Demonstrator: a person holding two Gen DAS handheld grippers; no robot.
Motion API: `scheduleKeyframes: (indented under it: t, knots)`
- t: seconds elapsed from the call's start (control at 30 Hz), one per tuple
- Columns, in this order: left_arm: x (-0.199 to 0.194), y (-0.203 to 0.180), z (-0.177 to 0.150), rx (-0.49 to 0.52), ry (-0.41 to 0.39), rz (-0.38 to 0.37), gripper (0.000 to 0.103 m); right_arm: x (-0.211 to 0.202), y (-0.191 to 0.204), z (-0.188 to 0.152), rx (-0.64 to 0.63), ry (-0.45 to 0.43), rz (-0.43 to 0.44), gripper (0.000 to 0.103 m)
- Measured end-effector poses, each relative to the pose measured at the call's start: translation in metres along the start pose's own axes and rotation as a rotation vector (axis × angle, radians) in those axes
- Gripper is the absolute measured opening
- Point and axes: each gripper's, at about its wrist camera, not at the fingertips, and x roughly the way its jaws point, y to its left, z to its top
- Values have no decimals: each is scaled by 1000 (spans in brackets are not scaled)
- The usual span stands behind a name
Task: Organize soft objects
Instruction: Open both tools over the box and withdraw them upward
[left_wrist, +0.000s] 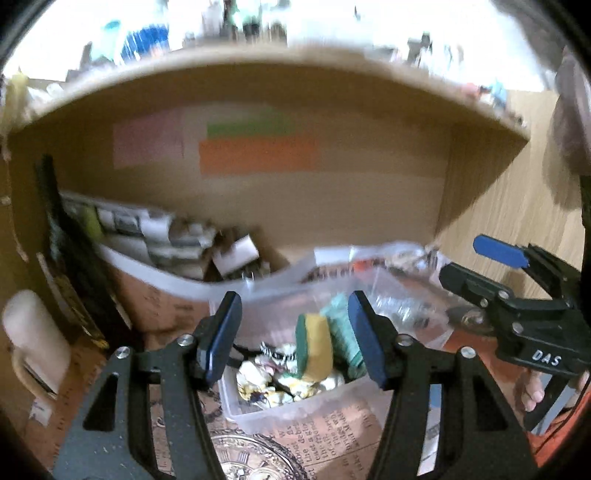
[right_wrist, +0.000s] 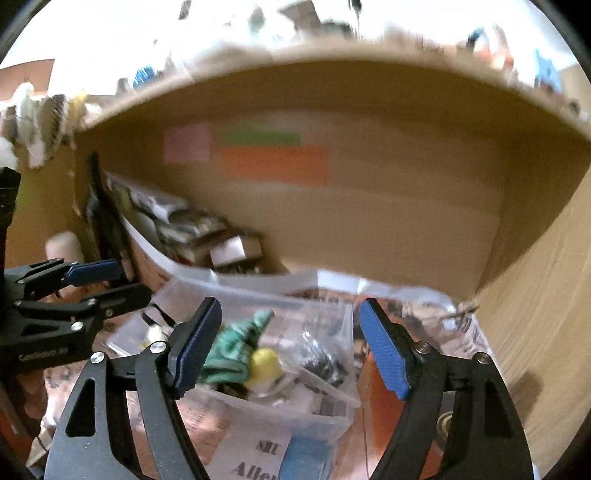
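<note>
A clear plastic bin (left_wrist: 258, 413) stands on newspaper inside a wooden shelf bay. It holds a yellow-and-green sponge (left_wrist: 314, 350), a teal cloth (left_wrist: 341, 325) and crumpled patterned fabric (left_wrist: 266, 380). My left gripper (left_wrist: 293, 339) is open and empty, its jaws straddling the sponge from above. My right gripper (right_wrist: 291, 347) is open and empty above the bin (right_wrist: 317, 417), where the teal cloth (right_wrist: 236, 347) and the yellow sponge (right_wrist: 263, 365) show. The right gripper also shows in the left wrist view (left_wrist: 476, 264), and the left gripper in the right wrist view (right_wrist: 110, 280); both look open.
A cardboard box (left_wrist: 159, 295) of papers and small cartons stands behind the bin on the left. A cream mug (left_wrist: 33, 339) stands at far left. Crumpled clear plastic (left_wrist: 402, 306) lies to the bin's right. The shelf's wooden side wall (right_wrist: 539, 317) rises on the right.
</note>
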Motion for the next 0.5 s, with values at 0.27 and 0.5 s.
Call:
scheduleKeyframes:
  t: [0.27,0.5]
  knots:
    - [-66,-5,11,9,-187,42,83,-59,10,15,4,-161,35,85]
    - [-95,-7,11,17,-255,36,95,-90,18,17,7,-248,36,102]
